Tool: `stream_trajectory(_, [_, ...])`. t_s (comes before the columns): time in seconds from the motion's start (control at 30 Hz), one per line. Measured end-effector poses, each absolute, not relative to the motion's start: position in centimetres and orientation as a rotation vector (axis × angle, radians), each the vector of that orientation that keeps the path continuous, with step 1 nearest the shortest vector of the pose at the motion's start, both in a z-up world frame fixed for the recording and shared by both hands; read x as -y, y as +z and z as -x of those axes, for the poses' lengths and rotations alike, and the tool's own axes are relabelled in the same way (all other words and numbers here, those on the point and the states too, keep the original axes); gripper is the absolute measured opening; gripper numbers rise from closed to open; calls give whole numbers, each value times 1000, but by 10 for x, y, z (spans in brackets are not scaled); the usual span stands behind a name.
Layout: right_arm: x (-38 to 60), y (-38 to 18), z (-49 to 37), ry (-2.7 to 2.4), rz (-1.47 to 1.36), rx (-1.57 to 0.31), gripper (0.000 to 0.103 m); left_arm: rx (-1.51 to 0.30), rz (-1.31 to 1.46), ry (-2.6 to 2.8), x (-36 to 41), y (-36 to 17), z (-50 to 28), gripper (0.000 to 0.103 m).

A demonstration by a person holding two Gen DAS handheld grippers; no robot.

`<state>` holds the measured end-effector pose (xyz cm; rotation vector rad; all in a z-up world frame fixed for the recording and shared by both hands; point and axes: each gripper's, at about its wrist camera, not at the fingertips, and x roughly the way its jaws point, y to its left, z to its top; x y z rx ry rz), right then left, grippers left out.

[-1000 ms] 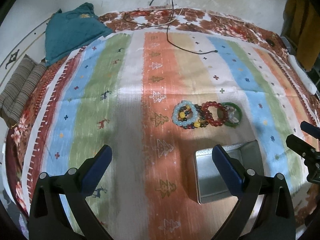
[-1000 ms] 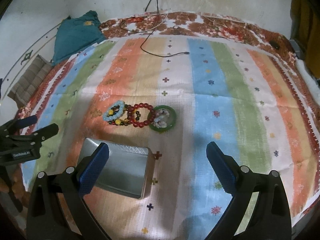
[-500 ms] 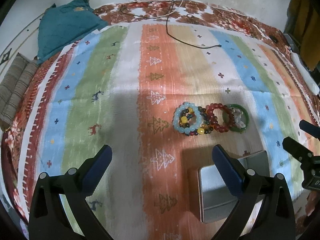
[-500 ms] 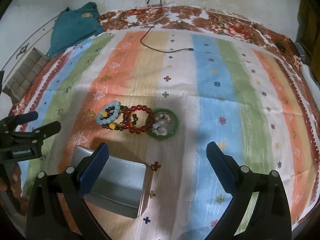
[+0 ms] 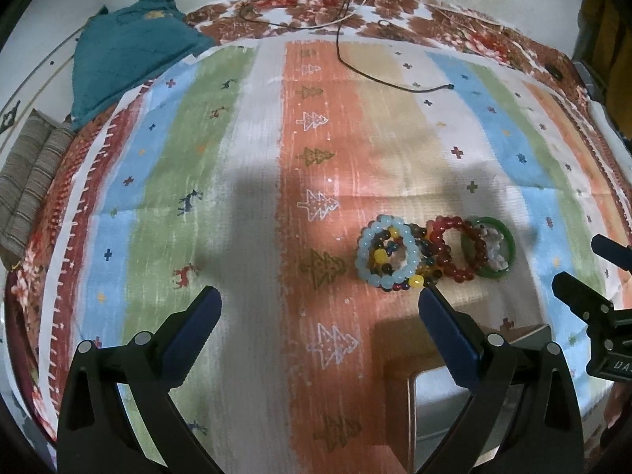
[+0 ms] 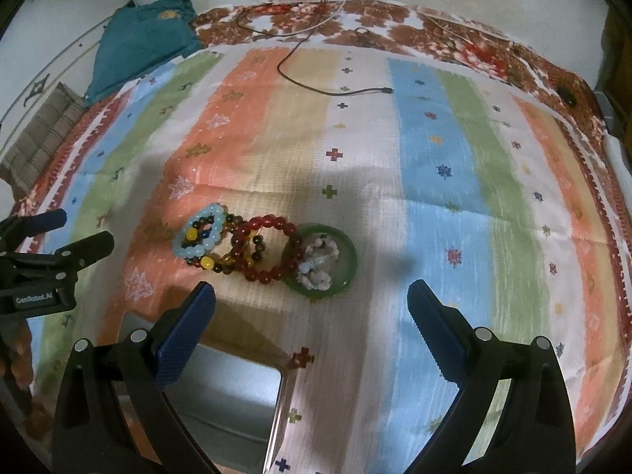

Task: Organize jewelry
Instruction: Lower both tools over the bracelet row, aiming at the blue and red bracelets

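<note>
A cluster of bracelets lies on the striped cloth: a pale blue bead bracelet point(image 5: 385, 254) point(image 6: 199, 235), a dark multicolour bead one under it, a red bead bracelet point(image 5: 454, 251) point(image 6: 268, 249) and a green bangle point(image 5: 491, 252) point(image 6: 322, 262) with pale beads inside. An open metal tin point(image 5: 438, 410) point(image 6: 233, 391) sits just in front of them. My left gripper point(image 5: 320, 328) is open and empty, left of the bracelets. My right gripper point(image 6: 312, 328) is open and empty, just before the green bangle. Each gripper shows at the edge of the other's view.
A black cable point(image 6: 316, 79) lies across the far part of the cloth. A teal cloth point(image 5: 126, 51) and a striped cushion point(image 5: 27, 181) sit at the far left. A wall stands behind the bed.
Both grippers have moved forward and lower toward the bracelets, which now appear larger and closer. Nothing on the cloth has moved.
</note>
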<state>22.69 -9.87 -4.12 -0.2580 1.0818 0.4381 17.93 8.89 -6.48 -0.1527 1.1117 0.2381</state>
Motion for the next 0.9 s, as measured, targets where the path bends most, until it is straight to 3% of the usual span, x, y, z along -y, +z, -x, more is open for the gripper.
stream_trajectory(0.9, [76, -98, -276, 452, 308, -1170, 99, -1240, 158, 220, -110, -131, -229, 97])
